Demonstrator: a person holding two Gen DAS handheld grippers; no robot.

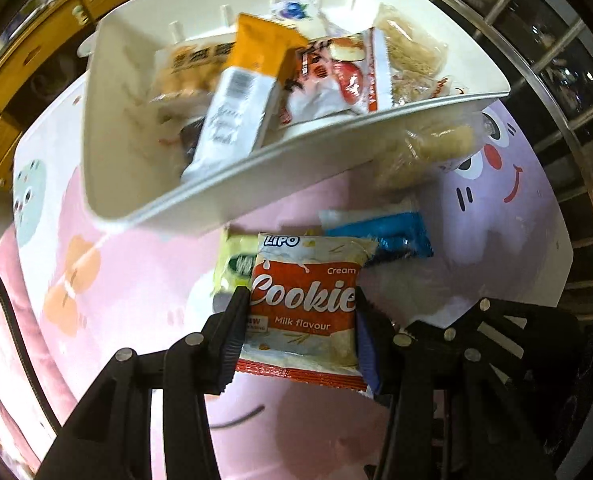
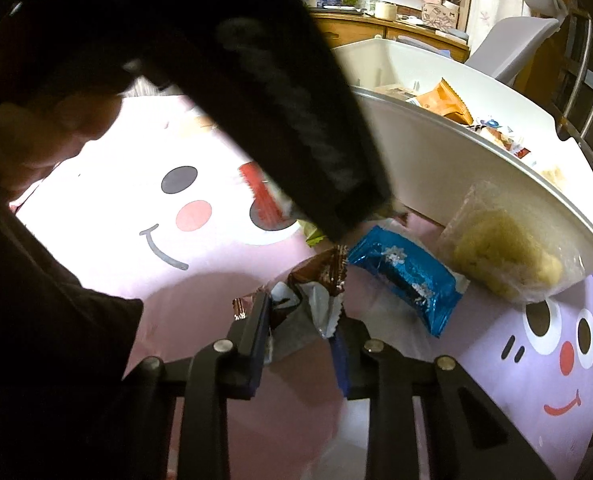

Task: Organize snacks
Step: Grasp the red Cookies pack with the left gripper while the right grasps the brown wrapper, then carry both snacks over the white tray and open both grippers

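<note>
Now my left gripper (image 1: 302,300) clamped on the cookie pack (image 1: 305,300) above the pink mat (image 1: 136,280), right gripper (image 2: 300,320) pinching a brown wrapper (image 2: 316,276), white bin (image 1: 108,140) of snacks behind.

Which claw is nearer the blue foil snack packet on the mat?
Right. The right claw, shut on a brown wrapper, sits beside the blue foil snack packet; the left claw holds a cookie packet farther back.

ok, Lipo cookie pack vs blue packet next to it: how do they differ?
The Lipo cookie pack is red and white; the blue packet is blue with white trim. The cookie pack is clamped between the fingers of the left hand-held gripper; the blue packet lies free on the pink mat. The cookie pack looks squarer, the blue packet longer. Both are sealed and outside the white bin.
</note>
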